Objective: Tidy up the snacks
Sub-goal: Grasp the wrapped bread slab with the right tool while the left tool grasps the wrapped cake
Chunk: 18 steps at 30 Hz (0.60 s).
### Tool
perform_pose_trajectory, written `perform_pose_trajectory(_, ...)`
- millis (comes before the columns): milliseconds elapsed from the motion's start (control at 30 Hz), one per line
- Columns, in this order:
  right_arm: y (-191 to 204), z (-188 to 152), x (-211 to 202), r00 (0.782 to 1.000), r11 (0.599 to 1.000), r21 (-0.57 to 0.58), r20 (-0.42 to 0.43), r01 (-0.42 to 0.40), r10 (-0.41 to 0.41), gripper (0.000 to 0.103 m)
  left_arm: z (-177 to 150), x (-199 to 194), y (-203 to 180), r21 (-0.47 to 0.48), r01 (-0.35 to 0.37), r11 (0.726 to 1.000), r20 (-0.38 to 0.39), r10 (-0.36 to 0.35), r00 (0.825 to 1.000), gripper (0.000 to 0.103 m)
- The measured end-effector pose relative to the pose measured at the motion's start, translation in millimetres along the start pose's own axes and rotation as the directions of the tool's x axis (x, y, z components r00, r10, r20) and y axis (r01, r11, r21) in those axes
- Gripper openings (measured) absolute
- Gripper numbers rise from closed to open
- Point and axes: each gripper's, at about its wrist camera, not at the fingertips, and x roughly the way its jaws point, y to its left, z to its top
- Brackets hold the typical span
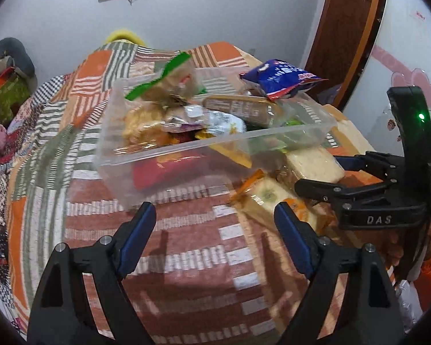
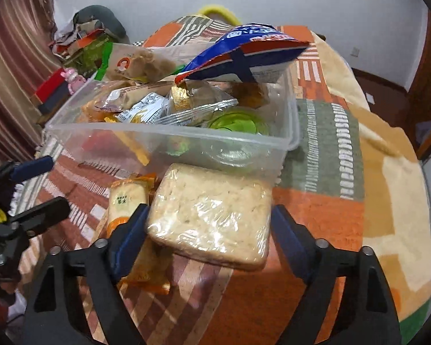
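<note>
A bed with an orange, green and white patchwork blanket [image 2: 324, 155], a pale square cracker block in clear wrap [image 2: 212, 215] lying just in front of a clear plastic box [image 2: 163, 141] full of snacks, right gripper [image 2: 209, 224] spread around the block, touch unclear, a small orange-edged snack packet [image 2: 129, 198] beside it, a blue and red chip bag [image 2: 244, 54] on top of the box, left gripper [image 1: 212, 215] spread wide over bare blanket.

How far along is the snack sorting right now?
Mostly done: the clear bin already holds a heap of packets, with the blue chip bag on top. In hand: the right gripper is open around the wrapped rice cake block, not yet clamped. Left: that block and the orange packet beside it. The left gripper is open, holding nothing.
</note>
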Motion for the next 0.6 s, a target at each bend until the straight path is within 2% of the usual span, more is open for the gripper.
perform_pose_trajectory(67, -0.5, -8.1, -10.1, 0.999, 0.999, -0.014, 0.031, 0.041, -0.04, 0.079, 1.5, 2.3, -5.9, -0.002, 0.007, 1.0, -0.001, -0.007, 1.0, 0.085)
perform_pose_trajectory(400, -32.6, -27.6, -48.7, 0.991, 0.996, 0.033, 0.103, 0.078, -0.081, 0.079, 6.0, 38.6, -46.4, -0.017, 0.071, 0.997, -0.083, -0.072, 0.994, 0.085)
perform_pose_trajectory(600, -36.6, -31.0, -57.8, 0.988, 0.996, 0.052, 0.128, 0.075, -0.082, 0.079, 4.4, 54.5, -65.9, 0.026, 0.049, 0.998, -0.097, -0.046, 0.994, 0.082)
